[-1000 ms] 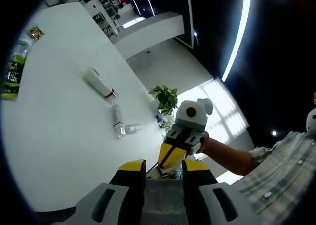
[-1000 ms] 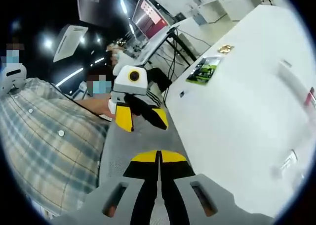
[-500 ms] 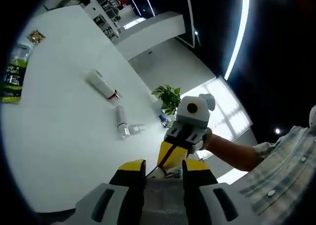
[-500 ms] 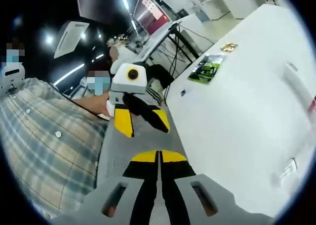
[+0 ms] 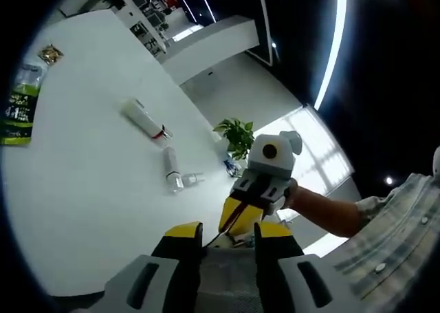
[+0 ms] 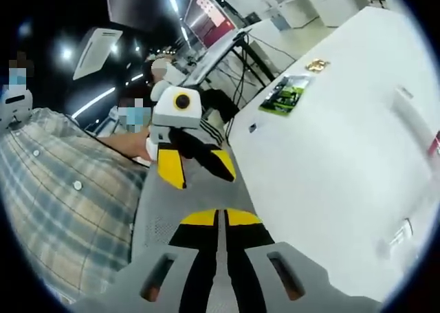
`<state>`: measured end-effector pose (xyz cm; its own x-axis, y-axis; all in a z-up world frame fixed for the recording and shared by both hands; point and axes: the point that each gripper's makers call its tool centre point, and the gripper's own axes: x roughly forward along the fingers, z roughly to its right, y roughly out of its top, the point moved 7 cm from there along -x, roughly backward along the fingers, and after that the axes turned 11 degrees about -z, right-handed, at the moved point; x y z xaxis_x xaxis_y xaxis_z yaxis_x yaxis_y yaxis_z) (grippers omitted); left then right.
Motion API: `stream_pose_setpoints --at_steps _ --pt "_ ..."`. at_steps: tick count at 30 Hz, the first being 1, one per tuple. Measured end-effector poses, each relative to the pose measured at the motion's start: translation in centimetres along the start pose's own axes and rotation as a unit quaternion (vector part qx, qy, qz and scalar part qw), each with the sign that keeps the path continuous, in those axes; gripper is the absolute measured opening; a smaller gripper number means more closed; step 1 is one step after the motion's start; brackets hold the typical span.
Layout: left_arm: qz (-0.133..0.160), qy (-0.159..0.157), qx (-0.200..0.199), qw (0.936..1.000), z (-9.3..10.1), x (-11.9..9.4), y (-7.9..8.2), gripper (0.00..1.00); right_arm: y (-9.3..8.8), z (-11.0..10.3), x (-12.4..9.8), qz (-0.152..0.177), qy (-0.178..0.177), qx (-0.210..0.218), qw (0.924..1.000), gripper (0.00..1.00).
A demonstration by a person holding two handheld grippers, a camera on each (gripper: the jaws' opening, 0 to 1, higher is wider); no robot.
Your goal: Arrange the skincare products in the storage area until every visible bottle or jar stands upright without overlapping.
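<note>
— Barely anything changed from a second ago. Just a slight slide of the whole left gripper view, so camera drift, not the products. Same spacing between both grippers.

— Jaws?

— Left gripper (image 5: 227, 239) open, yellow tips apart, nothing between them but grey mesh behind. Right gripper (image 6: 220, 219) closed tip to tip, holding nothing. Confirmed from the other side too: left gripper (image 6: 196, 167) splayed wide in the right gripper view.

— And the products?

— Both lying flat on the white table (image 5: 82, 210), upper left of the left jaws and well apart from them. White tube (image 5: 144, 119) with long axis running from upper left to lower right. Clear bottle (image 5: 171, 168) just below it, axis nearly up-and-down in the frame, with a small white piece (image 5: 195, 179) right beside its lower end. Not overlapping, not upright.

— Nearer hand?

— Probably the right: right gripper (image 5: 240, 215) sitting just right of the clear bottle in the left gripper view. Hard to be sure through the fisheye. In the right gripper view, tube (image 6: 411, 120) blurred at the far right edge, so off to the right of those jaws.

— So?

— Needs a swing toward the table and an opening of the shut jaws, closing across the bottle's width, not along its length.
</note>
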<state>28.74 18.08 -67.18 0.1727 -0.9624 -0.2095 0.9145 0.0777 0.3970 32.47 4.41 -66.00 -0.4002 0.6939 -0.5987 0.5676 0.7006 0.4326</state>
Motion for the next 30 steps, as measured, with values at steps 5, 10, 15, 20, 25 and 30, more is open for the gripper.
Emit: stream_pose_setpoints --at_steps 5,10,15,20,25,30 --pt "0.001 0.001 0.0 1.0 0.0 0.0 0.0 0.31 -0.1 0.1 0.3 -0.003 0.001 0.0 1.0 0.04" --pt "0.005 0.003 -0.001 1.0 -0.1 -0.1 0.1 0.3 0.4 0.0 0.3 0.005 -0.001 0.002 1.0 0.07" --pt "0.004 0.007 -0.004 1.0 -0.2 -0.1 0.1 0.31 0.8 -0.1 0.8 0.007 0.0 -0.003 1.0 0.08" --pt "0.027 0.018 -0.002 0.9995 -0.4 -0.5 0.6 0.32 1.0 0.0 0.9 0.014 -0.003 -0.005 0.9999 0.08" --pt "0.054 0.031 -0.018 0.9979 -1.1 -1.1 1.2 0.32 0.9 0.2 0.8 0.029 -0.01 0.003 0.9995 0.11" --pt "0.069 0.043 -0.013 0.9966 -1.2 -1.3 1.5 0.34 1.0 1.0 0.4 0.043 -0.035 0.008 0.9985 0.19"
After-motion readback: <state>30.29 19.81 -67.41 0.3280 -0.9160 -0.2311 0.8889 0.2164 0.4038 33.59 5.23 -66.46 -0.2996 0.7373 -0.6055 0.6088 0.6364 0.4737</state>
